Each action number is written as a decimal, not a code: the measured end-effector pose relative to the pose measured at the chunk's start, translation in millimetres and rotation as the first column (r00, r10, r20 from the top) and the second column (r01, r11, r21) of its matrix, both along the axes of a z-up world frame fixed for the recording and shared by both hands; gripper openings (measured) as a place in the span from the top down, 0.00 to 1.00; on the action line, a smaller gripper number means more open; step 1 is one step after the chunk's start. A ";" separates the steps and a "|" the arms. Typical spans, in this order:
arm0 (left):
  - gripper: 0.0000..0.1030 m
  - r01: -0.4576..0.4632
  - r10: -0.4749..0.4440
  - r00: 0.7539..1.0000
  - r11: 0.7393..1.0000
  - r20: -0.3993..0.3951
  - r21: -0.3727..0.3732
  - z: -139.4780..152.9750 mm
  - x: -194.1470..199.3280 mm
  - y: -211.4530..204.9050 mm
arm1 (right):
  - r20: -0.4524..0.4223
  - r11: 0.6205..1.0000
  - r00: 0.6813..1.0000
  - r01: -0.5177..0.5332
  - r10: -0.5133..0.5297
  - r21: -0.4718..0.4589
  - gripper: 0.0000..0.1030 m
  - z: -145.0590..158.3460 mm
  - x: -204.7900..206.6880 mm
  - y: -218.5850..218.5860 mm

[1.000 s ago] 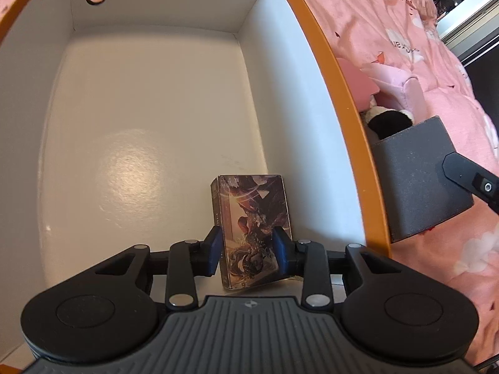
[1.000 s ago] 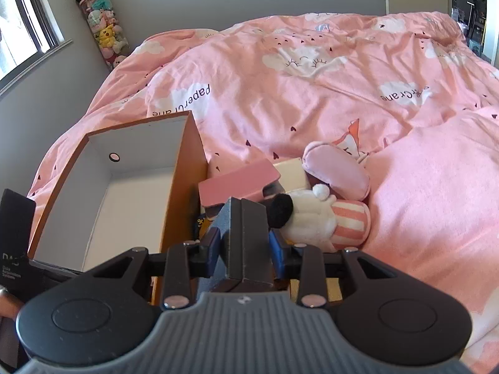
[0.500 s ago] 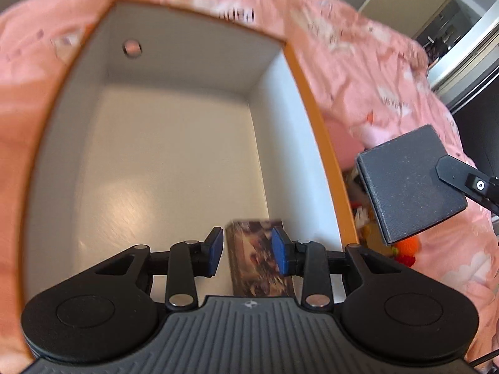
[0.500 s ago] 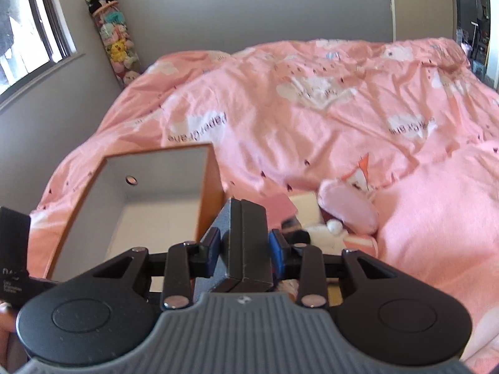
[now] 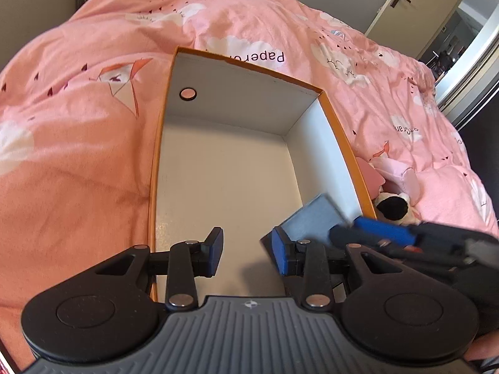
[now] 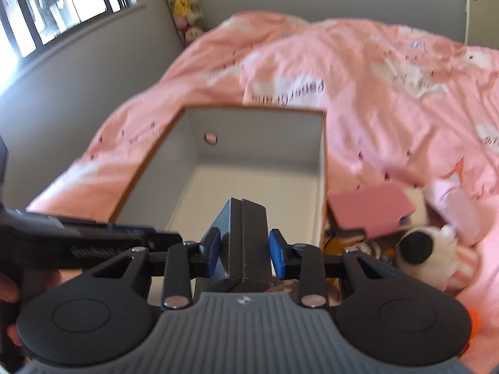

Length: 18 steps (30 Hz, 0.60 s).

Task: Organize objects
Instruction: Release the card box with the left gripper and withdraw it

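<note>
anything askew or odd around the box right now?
Nothing damaged or spilled. The orange box sits open and upright on the pink duvet. Only clutter: a pink case and plush toy piled against the box's outer right wall.

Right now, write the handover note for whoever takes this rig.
Left gripper: open, nothing between its pads, hanging over the near end of the orange box.
Right gripper: shut on the dark grey box, held over the orange box's near right corner.
Done: nothing that shows in the orange box.
Left: set the dark grey box in, then the pink case and plush toy lying beside it.
</note>
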<state>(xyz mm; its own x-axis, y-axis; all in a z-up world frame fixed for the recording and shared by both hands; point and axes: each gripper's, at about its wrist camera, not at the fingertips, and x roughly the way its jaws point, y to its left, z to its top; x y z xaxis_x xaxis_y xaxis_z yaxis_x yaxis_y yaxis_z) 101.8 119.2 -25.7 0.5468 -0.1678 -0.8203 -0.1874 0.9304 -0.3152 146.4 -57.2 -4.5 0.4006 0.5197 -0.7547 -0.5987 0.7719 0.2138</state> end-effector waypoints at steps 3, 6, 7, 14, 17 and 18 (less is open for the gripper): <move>0.63 0.000 0.000 1.000 1.000 0.017 -0.012 0.1 -0.1 4.0 | -0.012 0.999 1.000 -0.022 0.022 -0.029 0.66 -12.9 -3.2 10.2; 0.63 0.004 -0.004 1.000 1.000 0.028 -0.028 -0.2 1.5 4.4 | 0.000 0.997 0.999 -0.033 0.033 -0.070 0.66 -20.7 -3.6 18.6; 0.63 0.011 -0.010 0.999 1.000 0.037 -0.030 -0.2 1.9 3.5 | 0.016 0.995 0.999 -0.034 0.036 -0.096 0.66 -22.7 -4.6 21.4; 0.63 0.062 -0.055 0.997 0.990 0.054 -0.125 -3.5 9.1 -2.3 | 0.103 0.965 0.986 -0.104 0.133 -0.242 0.65 -32.1 -22.1 36.6; 0.63 0.059 -0.056 0.998 0.990 0.029 -0.128 -9.6 14.5 -8.0 | 0.094 0.957 0.982 -0.132 0.161 -0.257 0.65 -33.2 -25.3 39.2; 0.63 0.054 -0.052 0.998 0.990 0.017 -0.128 -12.7 16.2 -9.7 | 0.074 0.959 0.984 -0.138 0.161 -0.246 0.65 -34.5 -24.7 38.1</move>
<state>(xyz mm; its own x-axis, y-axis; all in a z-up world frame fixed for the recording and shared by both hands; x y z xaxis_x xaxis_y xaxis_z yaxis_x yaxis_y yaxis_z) 118.1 109.4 -38.4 0.5452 -0.3008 -0.7825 -0.1334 0.8904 -0.4352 121.7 -19.1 -39.0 0.4058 0.3883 -0.8274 -0.7195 0.6939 -0.0272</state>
